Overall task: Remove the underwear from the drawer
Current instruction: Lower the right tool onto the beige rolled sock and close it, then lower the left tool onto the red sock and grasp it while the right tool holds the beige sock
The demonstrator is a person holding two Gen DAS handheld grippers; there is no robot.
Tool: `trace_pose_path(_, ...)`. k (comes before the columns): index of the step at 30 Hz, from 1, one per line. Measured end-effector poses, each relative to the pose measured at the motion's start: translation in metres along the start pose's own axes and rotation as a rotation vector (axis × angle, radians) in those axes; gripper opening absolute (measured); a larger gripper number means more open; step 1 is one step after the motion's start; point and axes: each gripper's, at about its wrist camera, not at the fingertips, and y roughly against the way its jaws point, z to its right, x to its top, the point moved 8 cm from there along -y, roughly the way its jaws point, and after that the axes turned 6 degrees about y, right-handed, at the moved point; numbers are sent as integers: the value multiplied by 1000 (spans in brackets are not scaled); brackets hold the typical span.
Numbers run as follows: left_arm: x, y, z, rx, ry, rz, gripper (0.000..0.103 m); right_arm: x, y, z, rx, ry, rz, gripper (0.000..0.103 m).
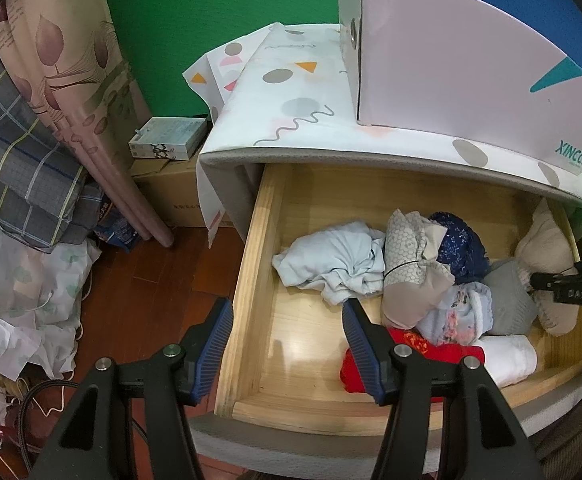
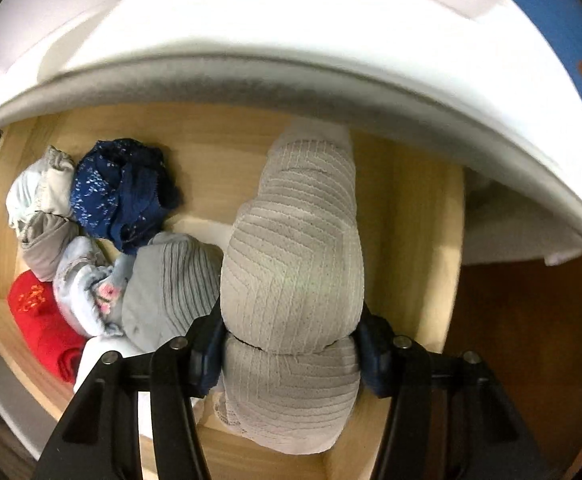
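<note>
Reaching into open drawer, view by view:

Left wrist view – drawer [image 1: 251, 248]: pulled out from under cabinet top, so clothes lie exposed for picking.
Left wrist view – pile: light blue bundle [image 1: 331, 260], navy piece [image 1: 463, 244], grey ribbed piece [image 1: 507, 300], red item [image 1: 423, 346], white roll [image 1: 507, 354], all bunched toward right half; left half of floor bare.
Left wrist view – left hand-held gripper [image 1: 287, 340]: jaws apart, nothing btwn them, hovering over drawer's front-left corner; prob. waiting out of the way.
Left wrist view – right hand-held gripper [image 1: 559, 286]: dark tip at far right, down among clothes.

Right wrist view – beige underwear [image 2: 295, 264]: folded bundle w/ stitched ribs, lying at right end of drawer, next to grey piece.
Right wrist view – right hand-held gripper [image 2: 291, 356]: pointing steeply down, pads pressed on both sides of beige bundle, pinching its middle; clenched on it.
Right wrist view – status: gripped, not yet lifted out, by my read.
</note>
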Motion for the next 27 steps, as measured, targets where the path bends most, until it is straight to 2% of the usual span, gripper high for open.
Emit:
trace_pose_path(11, -6, -7, 12, 15, -72, -46, 58, -34, 43, -4, 87, -146, 68, 51)
trace_pose_path(15, -9, -9, 18, 20, -107, -56, 58, -50, 51, -12, 96, -177, 72, 51)
trace_pose_path(18, -11, -10, 23, 22, -135, -64, 58, -53, 57, -7, 90, -200, 107, 51)
trace_pose_path(21, -15, -14, 26, 1, -152, -94, 58, -50, 60, -8, 101, -199, 127, 51)
trace_pose_path(27, -23, -25, 36, -86, -165, -204, 58, -43, 56, -14, 97, -196, 120, 51)
